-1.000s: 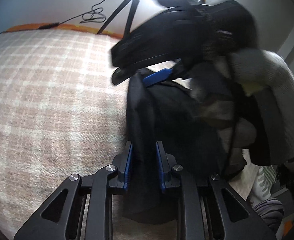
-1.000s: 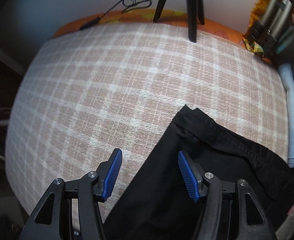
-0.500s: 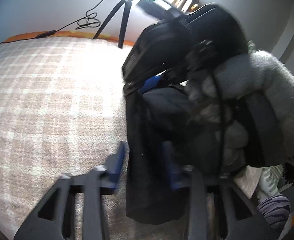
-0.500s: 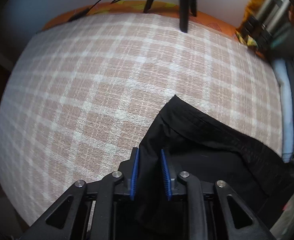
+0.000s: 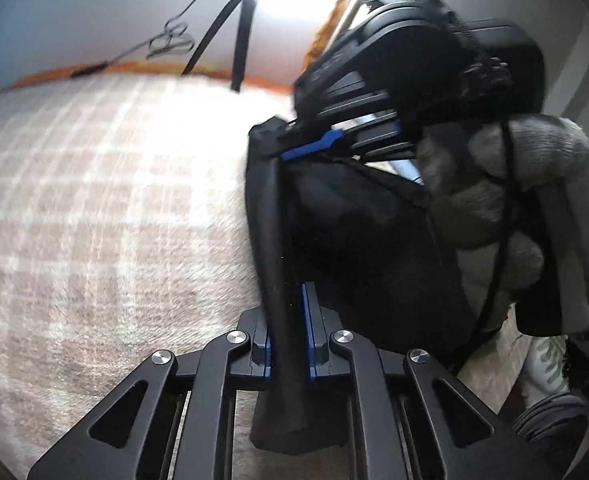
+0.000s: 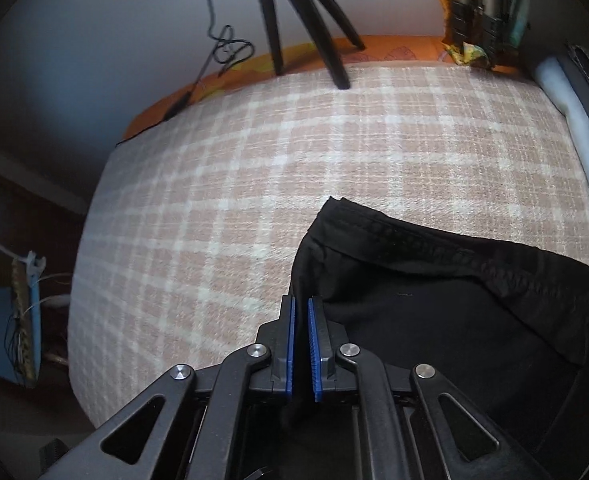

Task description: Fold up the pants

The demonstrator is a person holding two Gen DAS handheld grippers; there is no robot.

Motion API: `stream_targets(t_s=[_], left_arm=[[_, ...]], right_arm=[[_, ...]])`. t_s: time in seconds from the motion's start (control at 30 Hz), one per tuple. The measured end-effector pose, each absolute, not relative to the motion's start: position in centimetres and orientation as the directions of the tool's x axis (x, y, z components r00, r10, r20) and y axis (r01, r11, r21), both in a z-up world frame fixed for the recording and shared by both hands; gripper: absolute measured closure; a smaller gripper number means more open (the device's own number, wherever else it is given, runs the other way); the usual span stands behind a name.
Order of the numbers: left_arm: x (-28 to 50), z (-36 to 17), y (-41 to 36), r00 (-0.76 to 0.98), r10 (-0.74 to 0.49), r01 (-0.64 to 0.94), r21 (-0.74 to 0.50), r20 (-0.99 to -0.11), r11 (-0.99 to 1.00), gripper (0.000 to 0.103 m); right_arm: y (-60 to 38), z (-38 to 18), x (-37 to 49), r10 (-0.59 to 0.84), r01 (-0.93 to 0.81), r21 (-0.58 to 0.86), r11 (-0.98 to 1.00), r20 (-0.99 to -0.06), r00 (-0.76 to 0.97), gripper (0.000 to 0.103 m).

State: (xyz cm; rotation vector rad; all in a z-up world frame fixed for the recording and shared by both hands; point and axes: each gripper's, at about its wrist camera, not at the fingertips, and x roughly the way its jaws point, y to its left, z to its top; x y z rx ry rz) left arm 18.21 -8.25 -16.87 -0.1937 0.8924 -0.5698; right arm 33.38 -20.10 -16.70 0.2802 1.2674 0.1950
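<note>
On the left hand's side, the left gripper (image 5: pixel 287 344) has its blue-padded fingers (image 5: pixel 309 332) clamped on a bunched edge of the black fabric pants (image 5: pixel 358 248). That strip of dark cloth runs between the pads and on forward from the fingertips, with a loose end hanging out behind them toward the camera. To the left of the fingers lies only the pink-and-white checked blanket (image 5: pixel 94 208). Ahead of them and to their right, the cloth rises to the other tool, where a blue pad shows pinched on it, so the pants look lifted and stretched between the two grips rather than lying flat.

On the right hand's side, the right gripper (image 6: pixel 300 344) has its fingers (image 6: pixel 317 344) drawn nearly together on a thin fold at the edge of the pants (image 6: pixel 434 300). The garment spreads to the right of the fingers and forward, a stitched band and one corner lying on the checked blanket (image 6: pixel 254 200) just ahead of the fingertips. Left of them the blanket is bare. A black tripod (image 6: pixel 306 28) stands far ahead, at the back edge.

As I judge it, the folding is at an early or middle stage: both edges are gripped, but no neat fold is visible. Carrying the cloth over, laying it down and smoothing remain.
</note>
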Motion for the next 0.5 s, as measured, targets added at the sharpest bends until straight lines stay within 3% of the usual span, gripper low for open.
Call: stream_targets(t_s=[0.03,0.1,0.23,0.4,0.43,0.5], left_arm=[[17.9,-16.4,-8.5,0.501,-0.543,0.395,-0.38,-0.674,0.836,0.094],[17.5,-15.5,-9.2,0.517,-0.54,0.408,-0.363,-0.664,0.837,0.094],[16.0,-14.0,-10.4,0.537,-0.544,0.442,-0.333,-0.645,0.833,0.094],[15.4,-12.9,-12.5,0.548,-0.545,0.485,-0.29,-0.635,0.825,0.094],[15.4,-12.8,-12.8,0.547,-0.545,0.492,-0.283,-0.635,0.823,0.094],[15.4,-12.6,-12.9,0.542,-0.547,0.499,-0.28,-0.638,0.82,0.094]], right_arm=[[-20.2,-16.5,33.2,0.291,0.007,0.306,0.952,-0.912,0.289,0.076],[-19.6,-15.7,32.9,0.281,-0.006,0.291,0.957,-0.916,0.287,0.059],[-18.4,-14.8,32.4,0.266,-0.059,0.259,0.964,-0.928,0.262,0.052],[-17.4,-15.0,32.3,0.192,-0.077,0.179,0.981,-0.956,0.223,0.053],[-17.6,-14.9,32.0,0.182,-0.075,0.169,0.983,-0.958,0.223,0.063],[-18.0,-14.8,31.6,0.179,-0.076,0.165,0.983,-0.957,0.23,0.072]])
